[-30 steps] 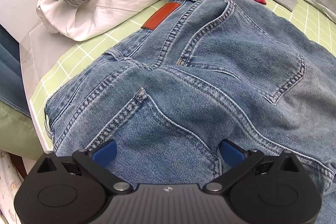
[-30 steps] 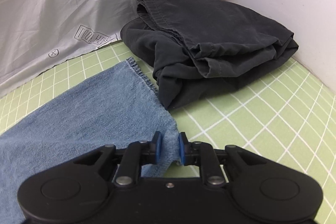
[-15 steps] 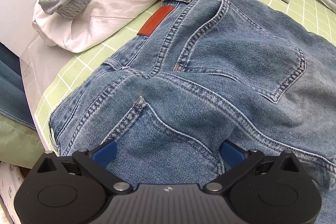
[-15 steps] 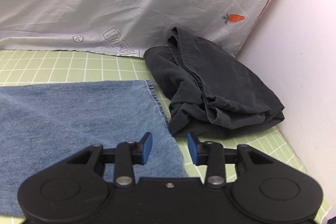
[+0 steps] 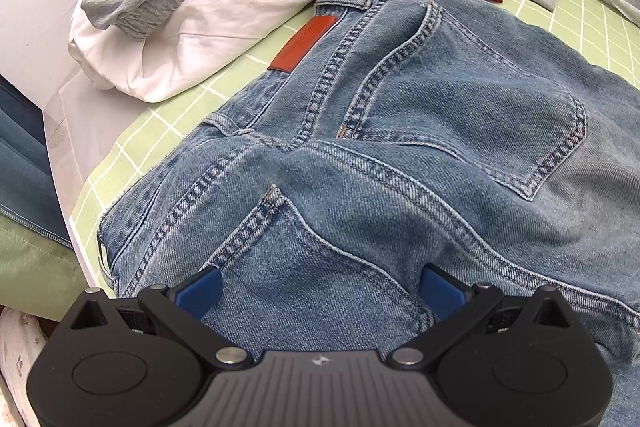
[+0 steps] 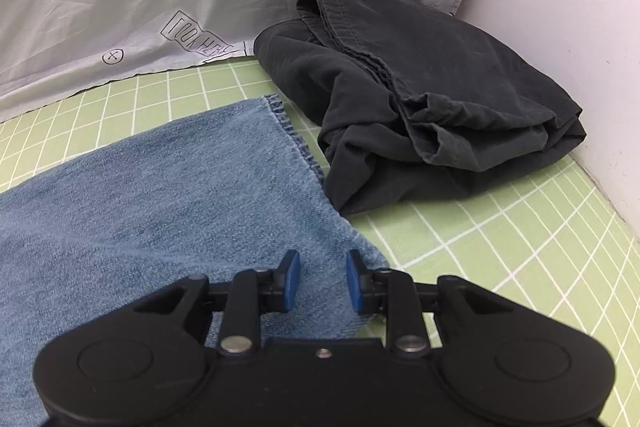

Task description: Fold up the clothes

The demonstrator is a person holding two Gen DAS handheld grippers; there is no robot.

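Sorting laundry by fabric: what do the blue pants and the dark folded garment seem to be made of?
Blue pants: denim, judging by the diagonal twill weave, contrast topstitching and brown, leather-like patch. Dark folded garment: probably washed cotton, matte, softly creased, faded along its seams; exact fibre unclear.

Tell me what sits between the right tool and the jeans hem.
Nothing visible does. The right tool hangs open directly over the hem corner of the jeans. The folded black garment lies beyond the hem, off to the side.
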